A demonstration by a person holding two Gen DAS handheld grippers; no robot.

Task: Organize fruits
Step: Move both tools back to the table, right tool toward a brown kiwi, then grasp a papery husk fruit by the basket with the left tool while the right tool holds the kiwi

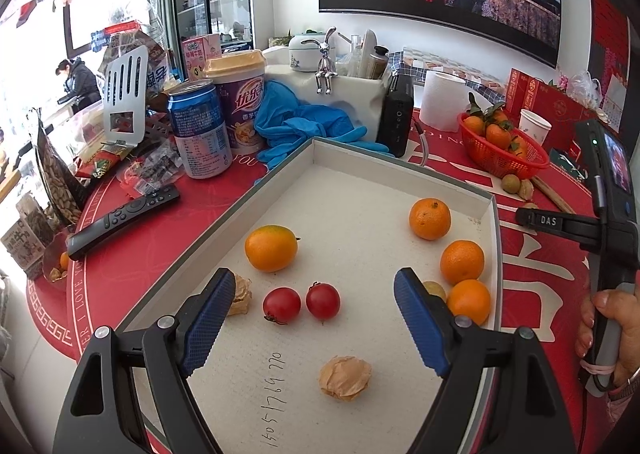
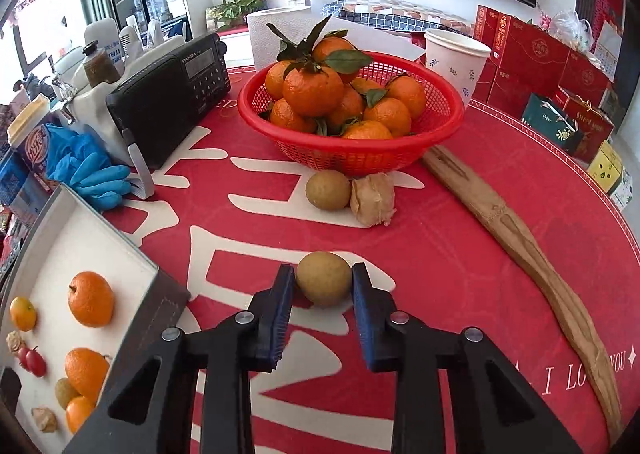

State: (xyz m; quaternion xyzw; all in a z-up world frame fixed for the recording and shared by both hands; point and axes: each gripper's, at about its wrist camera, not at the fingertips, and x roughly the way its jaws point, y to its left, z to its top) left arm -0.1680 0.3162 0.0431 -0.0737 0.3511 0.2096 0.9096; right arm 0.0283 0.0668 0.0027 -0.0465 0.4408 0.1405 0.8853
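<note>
Gripping a brown round fruit (image 2: 323, 283) on the red tablecloth (image 2: 460, 254), the right gripper (image 2: 323, 286) has its pads pressed on both sides; left gripper (image 1: 314, 318) hangs open-jawed over the white tray (image 1: 360, 190) (holding oranges (image 1: 429, 219), two red tomatoes (image 1: 281, 304)); red basket (image 2: 352, 150) just beyond.

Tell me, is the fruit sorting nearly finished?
About halfway. Oranges and cherry tomatoes already lie in the tray. The right claw grips a brown longan. Another longan and a husk fruit wait beside the red basket.
</note>
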